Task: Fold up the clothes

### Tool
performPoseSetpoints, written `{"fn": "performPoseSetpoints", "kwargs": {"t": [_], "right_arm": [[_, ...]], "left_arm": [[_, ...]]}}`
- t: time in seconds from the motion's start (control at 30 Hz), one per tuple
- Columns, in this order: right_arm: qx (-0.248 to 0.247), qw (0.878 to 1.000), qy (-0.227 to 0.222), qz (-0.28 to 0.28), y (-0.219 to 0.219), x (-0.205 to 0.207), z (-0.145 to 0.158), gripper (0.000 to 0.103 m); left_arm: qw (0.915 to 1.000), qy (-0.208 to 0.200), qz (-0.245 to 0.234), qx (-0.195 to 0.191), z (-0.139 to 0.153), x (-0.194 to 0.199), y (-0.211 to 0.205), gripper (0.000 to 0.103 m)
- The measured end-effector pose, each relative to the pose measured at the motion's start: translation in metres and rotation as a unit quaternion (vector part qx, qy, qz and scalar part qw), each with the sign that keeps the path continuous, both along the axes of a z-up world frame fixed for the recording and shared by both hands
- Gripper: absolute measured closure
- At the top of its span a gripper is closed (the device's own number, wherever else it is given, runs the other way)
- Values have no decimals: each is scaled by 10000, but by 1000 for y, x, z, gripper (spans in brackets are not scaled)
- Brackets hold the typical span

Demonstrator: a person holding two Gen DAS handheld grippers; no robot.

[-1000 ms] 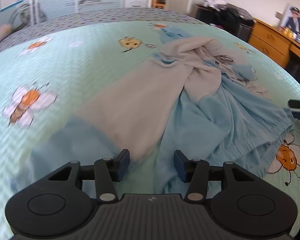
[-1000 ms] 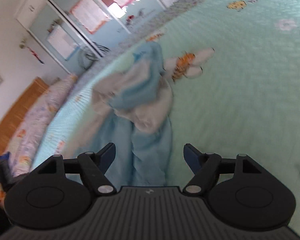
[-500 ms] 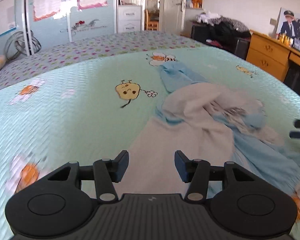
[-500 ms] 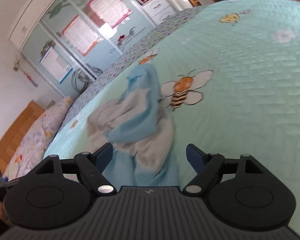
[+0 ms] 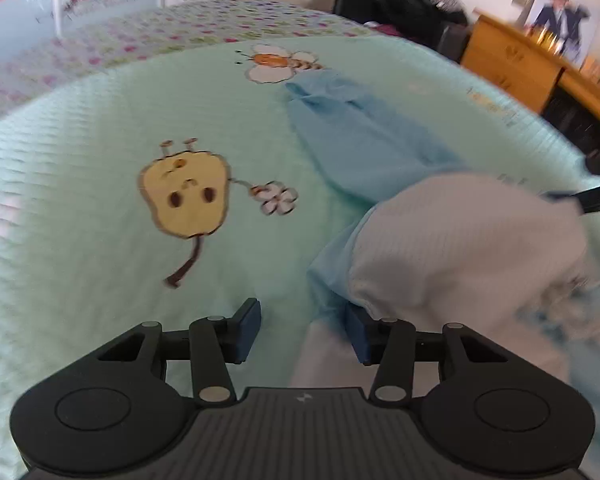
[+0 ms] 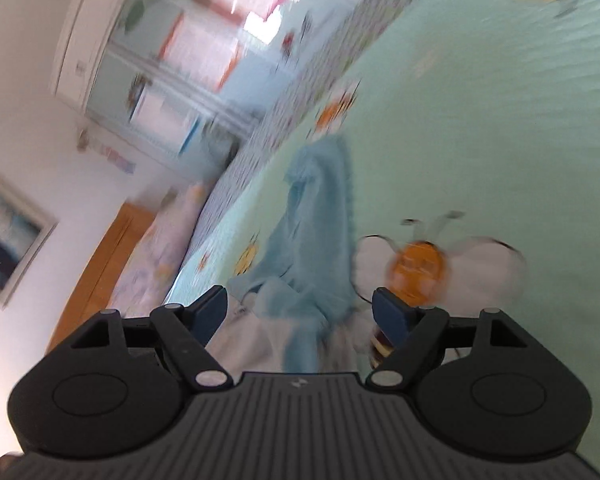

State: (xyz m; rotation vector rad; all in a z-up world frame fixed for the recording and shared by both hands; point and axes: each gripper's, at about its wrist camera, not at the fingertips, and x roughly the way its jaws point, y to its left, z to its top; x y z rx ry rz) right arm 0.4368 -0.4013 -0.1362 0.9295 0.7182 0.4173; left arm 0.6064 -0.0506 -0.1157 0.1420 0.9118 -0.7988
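Note:
A light-blue and off-white garment lies crumpled on the mint-green bedspread, with one long blue part stretched toward a bee print. My left gripper hovers at the garment's left edge. Its jaws are closing, with a fold of white cloth below and between them, nearer the right pad and not pinched. In the right wrist view the same garment runs away from me. My right gripper is open, with blue cloth lying loose between its jaws. Its dark fingers show at the left wrist view's right edge.
A wooden dresser and a dark pile of clothes stand beyond the bed on the right. A wardrobe with papers, a wooden headboard and pillows line the other side. Both views are blurred.
Both grippers have swept along the bed toward the garment's far end. The left one now sits at the cloth's left edge. The right one has closed in until blue cloth lies between its jaws.

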Motion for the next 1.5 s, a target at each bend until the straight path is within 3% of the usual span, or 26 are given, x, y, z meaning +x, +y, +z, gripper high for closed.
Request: {"fn": "performPoseSetpoints", "kwargs": {"t": [0.1, 0.27, 0.3, 0.33, 0.4, 0.47, 0.6, 0.7, 0.93, 1.03, 1.23, 1.33, 1.43, 1.5], "right_arm": [[-2, 9985, 486, 247, 7, 34, -19, 26], [501, 9967, 456, 445, 9, 62, -34, 37], [517, 9964, 492, 462, 11, 68, -38, 50], [402, 9963, 580, 490, 16, 75, -41, 71], [150, 9954, 767, 557, 26, 87, -46, 99], [113, 9953, 722, 642, 33, 92, -48, 99], [-110, 9958, 593, 690, 46, 102, -40, 99], [-276, 9962, 482, 673, 50, 105, -29, 99], [-112, 9998, -44, 188, 20, 91, -10, 99], [-225, 9997, 82, 109, 9, 87, -8, 99], [-320, 9995, -76, -18, 7, 97, 1, 99], [-481, 9986, -186, 88, 20, 114, 13, 99], [-621, 9972, -404, 109, 31, 132, 29, 99], [-735, 9955, -583, 136, 40, 146, 41, 99]], "left_arm": [[9988, 308, -121, -347, -2, 12, 5, 54], [9945, 690, -203, -762, -10, 23, 5, 54], [9932, 746, -201, -873, -12, 23, 4, 54], [9921, 778, -206, -962, -13, 23, 4, 54], [9920, 718, -235, -1012, -15, 19, 2, 55], [9937, 576, -170, -951, -17, 14, 0, 64], [9958, 316, -84, -854, -16, 3, 1, 92], [9948, 345, -111, -952, -15, 0, 3, 100], [9926, 244, -183, -1175, -5, -5, 10, 103], [9930, 137, -12, -1169, -1, -6, 13, 103], [9889, -171, 876, -1187, 17, 11, 44, 103], [9873, -386, 1082, -1095, 25, 16, 57, 103], [9821, -638, 1372, -1117, 38, 22, 80, 103], [9742, -895, 1761, -1093, 51, 29, 104, 103]]}}
